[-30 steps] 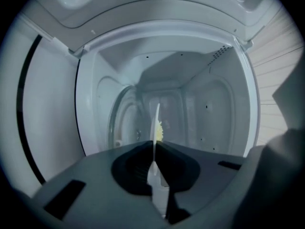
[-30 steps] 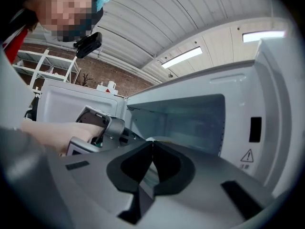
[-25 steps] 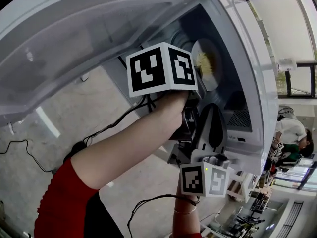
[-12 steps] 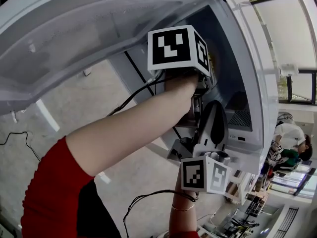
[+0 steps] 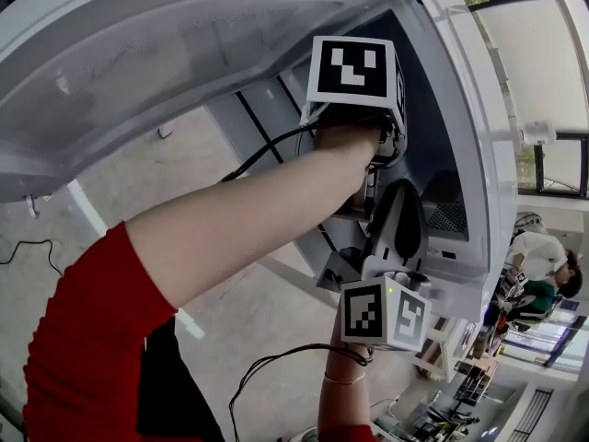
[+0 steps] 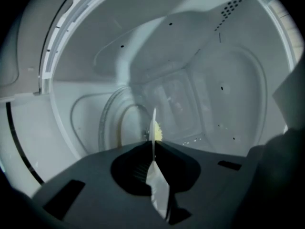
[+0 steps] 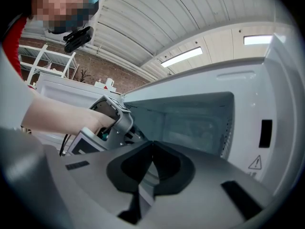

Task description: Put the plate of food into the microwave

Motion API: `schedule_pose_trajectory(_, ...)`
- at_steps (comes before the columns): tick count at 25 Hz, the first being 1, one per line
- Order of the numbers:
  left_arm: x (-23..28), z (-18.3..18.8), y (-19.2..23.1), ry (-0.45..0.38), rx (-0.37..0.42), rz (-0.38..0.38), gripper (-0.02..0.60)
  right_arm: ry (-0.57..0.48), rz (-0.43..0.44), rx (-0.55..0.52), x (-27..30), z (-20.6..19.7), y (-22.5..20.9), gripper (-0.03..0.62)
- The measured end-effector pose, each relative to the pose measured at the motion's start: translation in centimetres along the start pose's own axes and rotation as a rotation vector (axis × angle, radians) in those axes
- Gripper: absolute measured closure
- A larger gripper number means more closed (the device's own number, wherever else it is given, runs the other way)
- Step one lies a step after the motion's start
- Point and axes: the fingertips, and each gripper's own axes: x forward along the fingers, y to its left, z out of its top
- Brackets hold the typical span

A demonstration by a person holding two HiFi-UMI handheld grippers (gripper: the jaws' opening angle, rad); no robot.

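White round plate of yellow food [image 6: 157, 185] juts edge-on ahead, clamped by left gripper [image 6: 153, 144] inside white microwave [image 6: 228, 80]; right gripper [image 7: 151, 144] clenched, empty, outside.

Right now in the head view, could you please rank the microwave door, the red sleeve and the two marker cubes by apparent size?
1. microwave door
2. red sleeve
3. left gripper's marker cube and right gripper's marker cube: look alike, unranked.
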Motion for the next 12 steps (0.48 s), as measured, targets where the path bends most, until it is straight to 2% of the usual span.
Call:
schedule_pose_trajectory(5, 0.13, 0.63, 0.67, 0.001, 0.062, 0.055, 0.557, -0.002, -0.004, -0.017, 0.16, 0.05, -0.47, 0.579)
schedule_pose_trajectory(12, -0.17, 0.9, 0.7, 0.031, 0.228, 0.129, 0.531, 0.003, -0.018, -0.018, 0.07, -0.12, -0.67, 0.579)
